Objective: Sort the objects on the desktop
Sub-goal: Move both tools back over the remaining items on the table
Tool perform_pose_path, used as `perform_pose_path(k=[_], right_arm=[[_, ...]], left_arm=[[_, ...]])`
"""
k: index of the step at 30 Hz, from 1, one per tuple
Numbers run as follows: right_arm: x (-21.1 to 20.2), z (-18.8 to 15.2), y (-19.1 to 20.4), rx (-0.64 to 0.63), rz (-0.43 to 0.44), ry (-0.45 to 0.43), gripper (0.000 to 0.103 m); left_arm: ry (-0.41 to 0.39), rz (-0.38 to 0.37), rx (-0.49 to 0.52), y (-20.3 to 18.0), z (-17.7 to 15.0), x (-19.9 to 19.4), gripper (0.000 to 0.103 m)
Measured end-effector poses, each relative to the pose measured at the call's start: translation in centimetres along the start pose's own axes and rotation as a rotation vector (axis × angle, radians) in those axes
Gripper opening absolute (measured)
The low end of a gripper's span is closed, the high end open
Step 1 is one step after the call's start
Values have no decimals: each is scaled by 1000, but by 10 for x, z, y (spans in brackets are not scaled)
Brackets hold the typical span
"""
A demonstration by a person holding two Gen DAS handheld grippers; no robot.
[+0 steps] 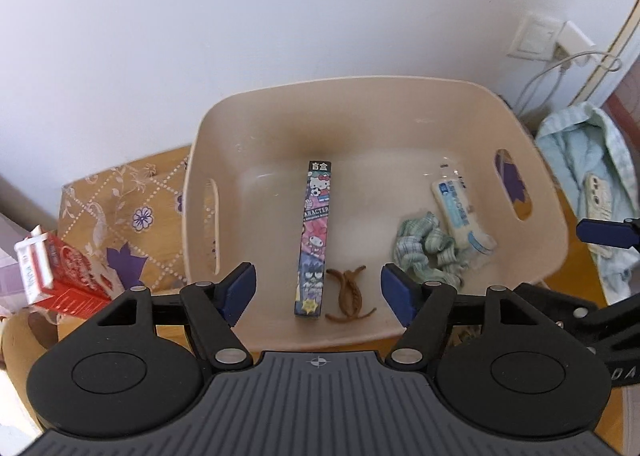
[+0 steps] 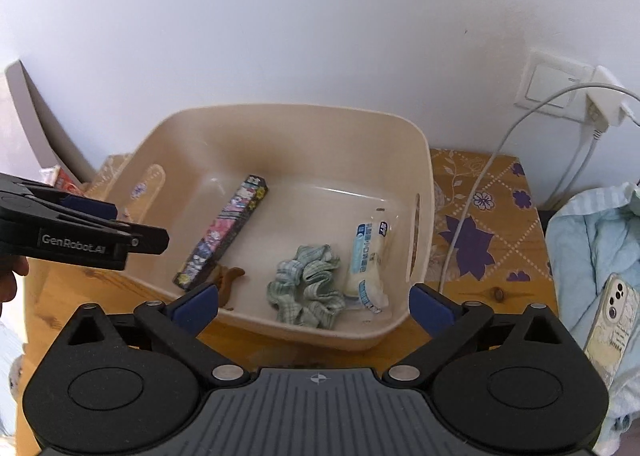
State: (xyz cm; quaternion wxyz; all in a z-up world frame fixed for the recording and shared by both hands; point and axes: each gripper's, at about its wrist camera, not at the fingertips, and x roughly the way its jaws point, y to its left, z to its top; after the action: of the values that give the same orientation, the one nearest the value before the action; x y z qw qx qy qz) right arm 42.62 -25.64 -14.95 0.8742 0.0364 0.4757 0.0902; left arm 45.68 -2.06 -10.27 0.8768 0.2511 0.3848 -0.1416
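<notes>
A plain white wall (image 2: 280, 36) backs the wooden table (image 2: 280, 348). A socket plate (image 2: 554, 86) sits above the table's far right corner.

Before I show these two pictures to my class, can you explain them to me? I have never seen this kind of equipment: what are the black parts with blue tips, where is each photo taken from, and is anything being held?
These are two hand-held grippers; a person carries one in each hand. Each has a fisheye camera looking forward along its two blue-padded fingers. One picture comes from the left gripper, the other from the right gripper. Both are open and hold nothing.

Below them a beige plastic basket with handle slots sits on a wooden table with a floral cloth. Inside lie a long cartoon-printed box, a brown hair clip, a green checked fabric scrunchie and a white tube in clear wrap.

Outside the basket are a red and white carton and a phone on a pale blue cloth.
</notes>
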Motion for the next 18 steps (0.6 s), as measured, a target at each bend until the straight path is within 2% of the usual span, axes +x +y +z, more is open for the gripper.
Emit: perform_pose_path(k=[5,10,15,18], right_arm=[[-26,-15,2,-7,21,-37,103],[-44,-37,6,-15,19,-39,103],[-55,-65,15,-49,-3,-23,103],[-59,-83,17,-10,9,0,103]], left_arm=[[-36,-26,-1,7,-12,-30,71],[-39,-33,21,14,-38,-46,72],[-24,-37,70,15,-68,-50,72],[11,-59,85,16,-90,-46,72]])
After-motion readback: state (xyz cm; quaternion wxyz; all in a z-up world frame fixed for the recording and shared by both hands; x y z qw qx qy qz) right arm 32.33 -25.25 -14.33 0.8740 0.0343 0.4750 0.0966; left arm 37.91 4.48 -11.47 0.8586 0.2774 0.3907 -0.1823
